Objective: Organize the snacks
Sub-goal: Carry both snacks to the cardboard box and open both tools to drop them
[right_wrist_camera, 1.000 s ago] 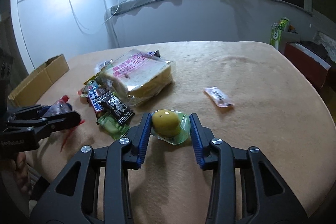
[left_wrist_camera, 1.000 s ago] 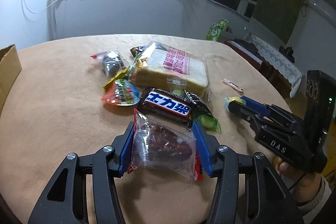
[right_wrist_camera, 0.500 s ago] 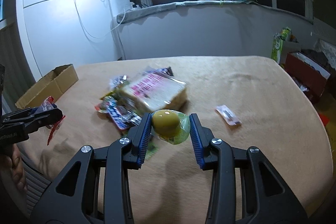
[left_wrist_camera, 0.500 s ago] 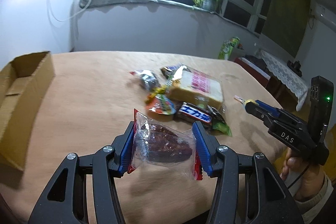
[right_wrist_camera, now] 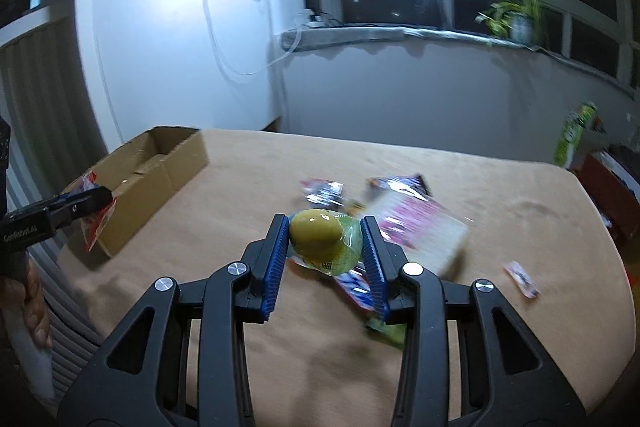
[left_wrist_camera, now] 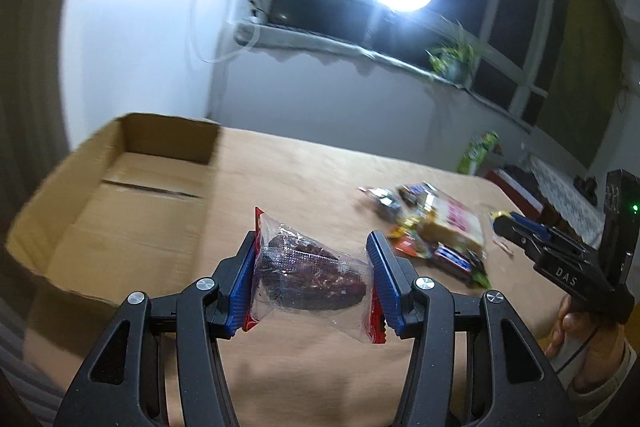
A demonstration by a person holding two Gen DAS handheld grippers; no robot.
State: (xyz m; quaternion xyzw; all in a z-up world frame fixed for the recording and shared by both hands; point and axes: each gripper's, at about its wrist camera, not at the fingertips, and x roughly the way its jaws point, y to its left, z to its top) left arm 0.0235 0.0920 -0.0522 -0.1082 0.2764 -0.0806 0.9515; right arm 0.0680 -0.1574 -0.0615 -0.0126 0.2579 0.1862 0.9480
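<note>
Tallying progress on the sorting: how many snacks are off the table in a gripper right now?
2. A clear packet of dark dried fruit in the left gripper; a yellow-green wrapped snack in the right gripper.

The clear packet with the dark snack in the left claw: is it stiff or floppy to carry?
Probably floppy: the clear packet crumples between the left claw pads. Its loose corner hangs free, so it may sag or slip.

A box [left_wrist_camera: 120, 187] is set at the table's [left_wrist_camera: 304, 171] left edge; a snack pile [left_wrist_camera: 436, 227] is spread to its right, near the middle; a small packet [right_wrist_camera: 522, 279] is placed apart, right of the pile.
</note>
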